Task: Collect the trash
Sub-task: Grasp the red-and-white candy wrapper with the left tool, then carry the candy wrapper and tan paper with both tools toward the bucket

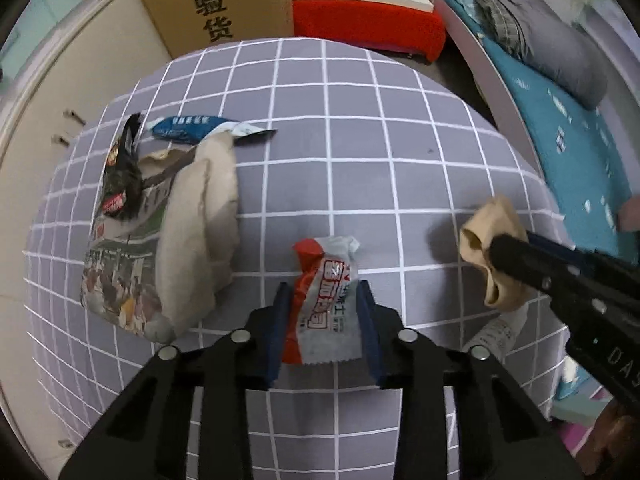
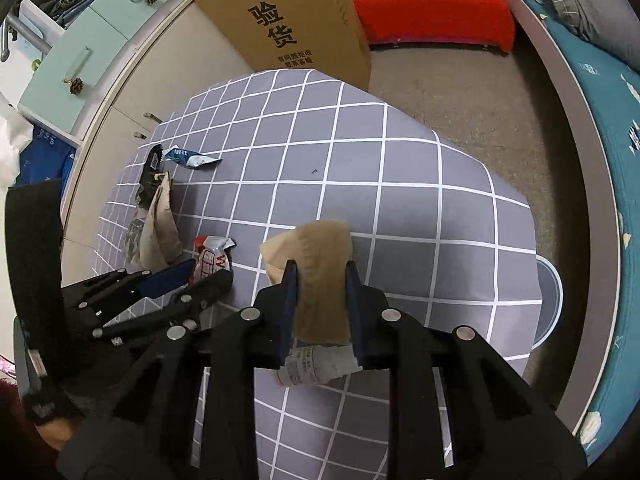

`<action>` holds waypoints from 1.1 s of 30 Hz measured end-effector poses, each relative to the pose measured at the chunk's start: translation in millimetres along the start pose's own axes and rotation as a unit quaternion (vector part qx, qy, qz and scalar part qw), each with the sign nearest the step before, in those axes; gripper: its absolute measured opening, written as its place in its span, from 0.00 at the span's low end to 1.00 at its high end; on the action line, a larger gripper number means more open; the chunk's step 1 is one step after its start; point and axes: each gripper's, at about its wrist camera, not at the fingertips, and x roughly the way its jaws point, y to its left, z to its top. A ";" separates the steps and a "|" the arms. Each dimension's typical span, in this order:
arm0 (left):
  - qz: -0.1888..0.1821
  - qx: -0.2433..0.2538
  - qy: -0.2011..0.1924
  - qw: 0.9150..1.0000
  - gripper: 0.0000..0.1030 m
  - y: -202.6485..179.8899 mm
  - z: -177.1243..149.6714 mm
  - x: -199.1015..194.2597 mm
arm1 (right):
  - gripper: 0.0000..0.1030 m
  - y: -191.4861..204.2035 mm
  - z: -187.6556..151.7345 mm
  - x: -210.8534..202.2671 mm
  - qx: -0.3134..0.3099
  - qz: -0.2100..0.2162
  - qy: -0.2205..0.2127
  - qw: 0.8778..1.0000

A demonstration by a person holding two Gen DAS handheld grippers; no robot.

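While both grippers sit low over the grey grid-cloth desk (image 1: 360, 128), each has trash between its fingers. Left gripper (image 1: 323, 320), lower centre of its view: fingers narrow around a red-and-white wrapper (image 1: 326, 300); pads look pressed on its sides, wrapper appears slightly off the cloth. Right gripper (image 2: 321, 312), lower centre of its view: fingers clamped on a tan crumpled paper piece (image 2: 320, 276), a white printed label scrap (image 2: 316, 368) sticking out beneath.

Remaining trash, left side of left view: blue wrapper (image 1: 188, 128) upper left, black snack bag (image 1: 122, 172), beige padded bag (image 1: 200, 232) lying over a printed paper sheet (image 1: 116, 276).

Risks: the wrapper is thin and slick and is pinched only by its edges, so it may buckle and slip out on a quick lift. The tan piece is soft, so the hanging label scrap may drop off. The grippers are near each other, so swinging either could knock the other. No bin clearly visible; the drop target cannot be told.
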 end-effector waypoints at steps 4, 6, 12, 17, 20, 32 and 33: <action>-0.042 -0.046 -0.003 0.998 0.07 19.5 -4.0 -11.1 | 0.23 2.8 -0.8 -5.9 -0.002 0.010 -0.004 1.000; -0.049 -0.064 0.001 0.997 0.06 26.3 -4.3 -16.6 | 0.23 5.8 -1.5 -9.8 -0.004 0.017 -0.006 1.000; -0.060 -0.100 -0.015 0.993 0.06 34.5 -17.6 -40.1 | 0.23 9.6 -1.8 -26.0 -0.019 0.033 -0.013 0.999; -0.067 -0.114 -0.040 0.990 0.06 31.6 -33.0 -73.8 | 0.23 7.3 -2.1 -49.5 -0.026 0.045 -0.027 0.998; -0.073 -0.112 -0.058 0.989 0.06 14.2 -34.2 -95.1 | 0.23 2.6 -3.0 -66.1 -0.029 0.049 -0.038 0.998; -0.096 -0.047 -0.110 0.988 0.06 -95.5 -22.9 -153.1 | 0.23 -61.6 -20.8 -151.1 0.003 0.037 -0.097 0.995; -0.100 -0.037 -0.113 0.988 0.06 -107.5 -22.0 -156.7 | 0.23 -70.5 -23.9 -158.7 0.011 0.035 -0.102 0.994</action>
